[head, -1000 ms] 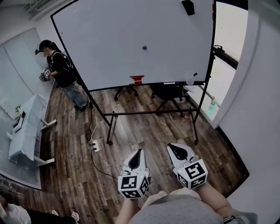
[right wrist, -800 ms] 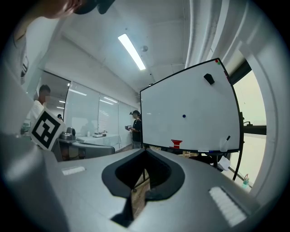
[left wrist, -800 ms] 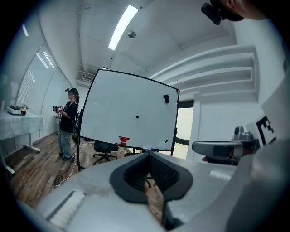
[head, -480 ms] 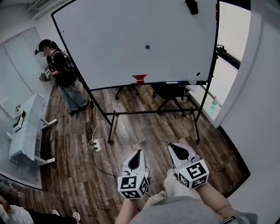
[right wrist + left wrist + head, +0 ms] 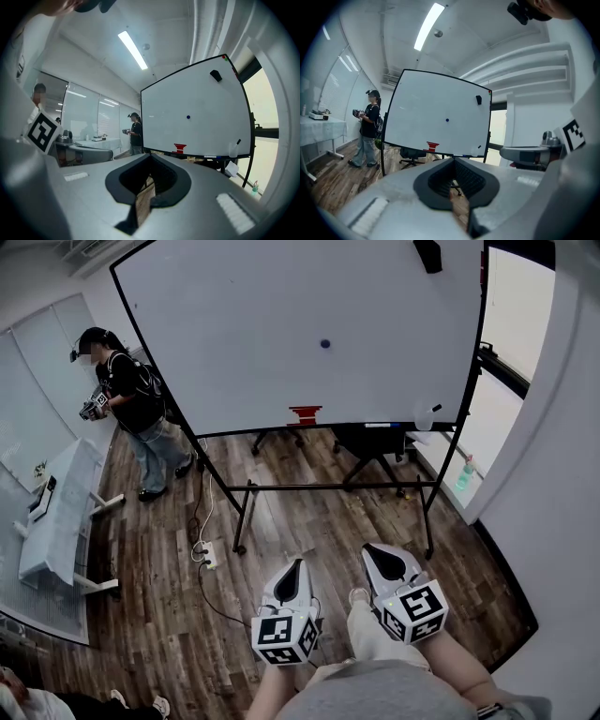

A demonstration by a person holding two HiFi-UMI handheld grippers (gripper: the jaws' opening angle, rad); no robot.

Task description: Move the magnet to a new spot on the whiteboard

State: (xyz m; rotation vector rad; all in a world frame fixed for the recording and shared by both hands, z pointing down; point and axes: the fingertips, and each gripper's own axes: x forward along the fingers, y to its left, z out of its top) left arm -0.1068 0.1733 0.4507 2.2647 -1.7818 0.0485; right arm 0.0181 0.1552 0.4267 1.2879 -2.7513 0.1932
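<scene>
The whiteboard [image 5: 262, 324] stands on a wheeled frame across the wooden floor ahead of me. A small dark round magnet [image 5: 325, 343] sticks near the board's middle; the magnet [image 5: 447, 120] shows in the left gripper view, and the magnet [image 5: 188, 117] in the right gripper view. My left gripper [image 5: 298, 564] and right gripper [image 5: 371, 550] are held low near my body, both pointing at the board and well short of it. In the left gripper view the left gripper [image 5: 453, 160] has its jaws together with nothing in them. The right gripper [image 5: 151, 155] looks the same, shut and empty.
A black eraser [image 5: 428, 254] sits at the board's top right. A red item [image 5: 305, 414] and a marker cup [image 5: 424, 415] rest on its tray. A person [image 5: 131, 399] stands at the left by a white table [image 5: 56, 512]. A power strip [image 5: 204, 554] lies on the floor; a chair [image 5: 370, 442] stands behind the board.
Both grippers and my view have moved a little toward the whiteboard, which looks slightly larger. The person at the left has taken a step. The magnet keeps its spot on the board.
</scene>
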